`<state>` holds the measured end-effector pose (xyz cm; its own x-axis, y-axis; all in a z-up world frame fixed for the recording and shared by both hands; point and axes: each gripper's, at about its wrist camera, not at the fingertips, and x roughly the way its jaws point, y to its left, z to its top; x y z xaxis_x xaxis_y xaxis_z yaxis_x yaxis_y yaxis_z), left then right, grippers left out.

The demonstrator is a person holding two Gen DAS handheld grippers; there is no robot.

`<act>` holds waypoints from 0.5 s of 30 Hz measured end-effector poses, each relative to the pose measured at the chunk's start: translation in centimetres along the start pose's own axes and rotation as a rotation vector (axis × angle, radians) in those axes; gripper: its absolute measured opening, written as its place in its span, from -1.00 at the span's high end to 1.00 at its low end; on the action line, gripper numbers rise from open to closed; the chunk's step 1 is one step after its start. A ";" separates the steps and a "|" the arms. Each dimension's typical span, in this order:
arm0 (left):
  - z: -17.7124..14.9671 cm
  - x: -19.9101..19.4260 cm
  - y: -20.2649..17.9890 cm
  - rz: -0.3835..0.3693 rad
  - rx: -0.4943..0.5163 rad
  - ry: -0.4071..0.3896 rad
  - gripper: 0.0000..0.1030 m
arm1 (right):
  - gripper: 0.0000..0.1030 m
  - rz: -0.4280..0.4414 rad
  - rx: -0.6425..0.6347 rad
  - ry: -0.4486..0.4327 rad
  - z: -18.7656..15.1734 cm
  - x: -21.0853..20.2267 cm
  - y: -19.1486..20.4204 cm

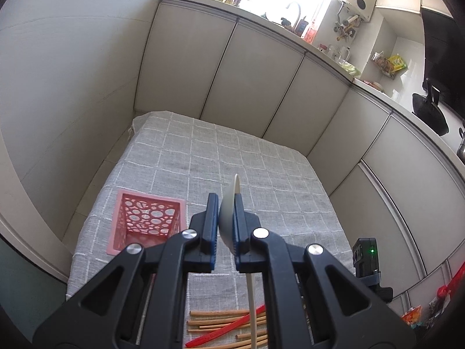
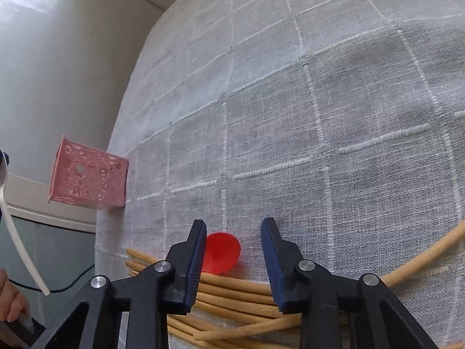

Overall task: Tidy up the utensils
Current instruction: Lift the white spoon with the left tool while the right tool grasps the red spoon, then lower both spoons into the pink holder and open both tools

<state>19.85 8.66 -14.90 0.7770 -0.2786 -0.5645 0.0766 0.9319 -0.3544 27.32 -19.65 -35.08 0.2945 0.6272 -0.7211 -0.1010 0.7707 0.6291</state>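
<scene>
Up in the left gripper (image 1: 226,203) sits a white spoon (image 1: 229,218), slim and pale, its bowl pinched edge-on between the two blue-lined pads. The bowl's tip pokes out past the fingertips, and the thin handle runs back down toward the camera, so the spoon's long axis lies nearly along the gripper's own line, bowl forward. From the right wrist view the same spoon (image 2: 17,241) shows at the far left edge, held in the air with the handle slanting downward and its free end lowest, beside a hand (image 2: 11,299).

On the grey checked cloth (image 1: 203,160) stands a pink basket (image 1: 145,221), square, its walls pierced with round holes, open mouth up, near the cloth's left edge and well apart from the other utensils. In the right view the basket (image 2: 87,180) is far off to the left of the right gripper.

A bundle of wooden chopsticks (image 2: 238,293) lies flat on the cloth (image 2: 319,101), mostly side by side, crossing the right view from left to right beneath the gripper, with a few askew. A red spoon (image 2: 222,253) rests on the pile, its round bowl facing up. In the left view, the red spoon (image 1: 226,328) slants across the chopsticks (image 1: 215,321) from low left to upper right.

The right gripper (image 2: 234,232) hovers just over that red bowl, jaws spread, the bowl between them and next to the left pad; nothing is pinched.
</scene>
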 end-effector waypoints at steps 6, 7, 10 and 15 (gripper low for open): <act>0.5 -0.8 0.1 0.016 0.010 -0.032 0.81 | 0.88 -0.008 -0.042 0.019 -1.0 1.2 1.3; 0.8 -1.2 0.3 0.017 0.008 -0.049 0.81 | 0.89 -0.009 -0.046 0.007 -1.0 0.9 1.5; 2.2 -2.8 0.8 0.047 0.018 -0.133 0.81 | 0.93 -0.001 -0.064 -0.052 -0.7 -0.7 2.9; 4.4 -4.7 2.6 0.116 -0.001 -0.276 0.81 | 0.95 -0.025 -0.118 -0.154 0.0 -4.5 5.8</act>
<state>19.19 13.42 -9.90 0.9211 -0.0963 -0.3771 -0.0233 0.9535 -0.3005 25.42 -17.95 -28.19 0.4397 0.5898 -0.6774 -0.1997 0.7995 0.5665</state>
